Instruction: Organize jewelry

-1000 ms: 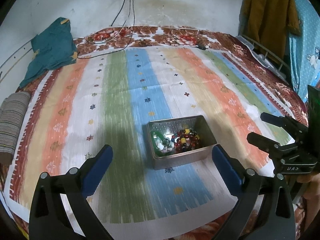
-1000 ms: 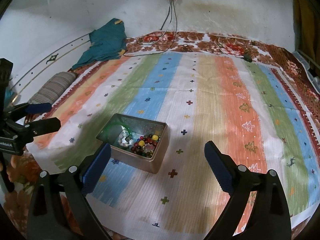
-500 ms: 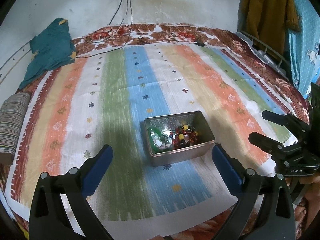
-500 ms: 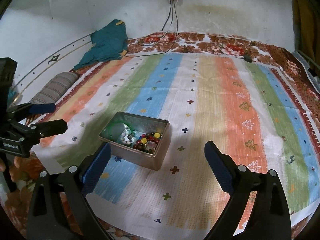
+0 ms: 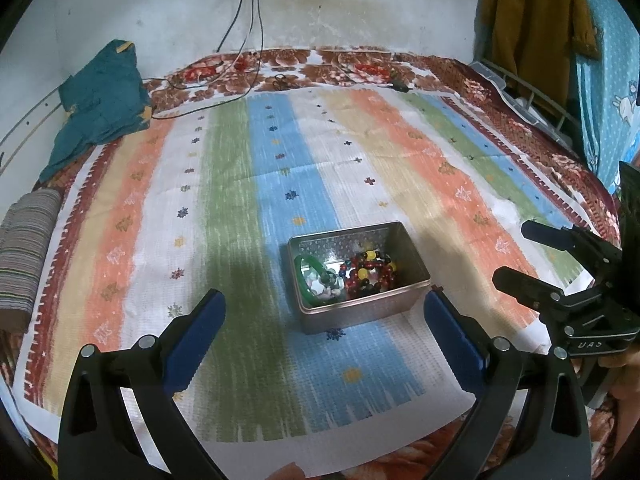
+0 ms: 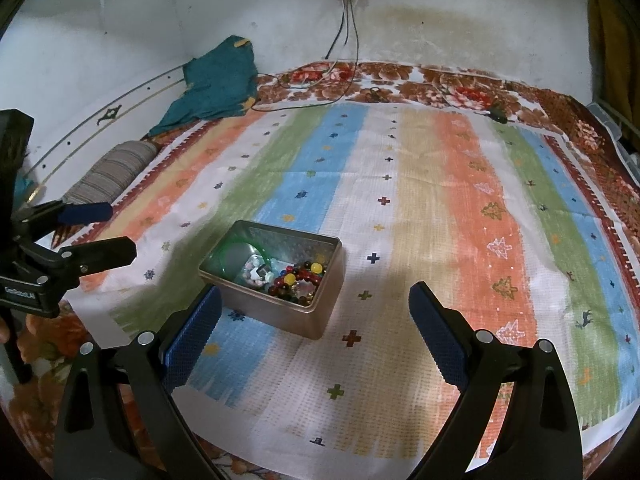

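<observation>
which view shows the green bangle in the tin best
The left wrist view: the green bangle stands clear against the metal tin's left wall. The right wrist view shows it fainter, partly hidden by the tin's near rim.

Left gripper (image 5: pixel 325 320): jaws spread wide, nothing between the blue pads (image 5: pixel 196 338), held low and level, pointing forward. Right gripper (image 6: pixel 314 322): jaws likewise spread wide and empty, blue ridged pads (image 6: pixel 438 340) facing inward. Each gripper shows at the edge of the other's view, apart.
</observation>
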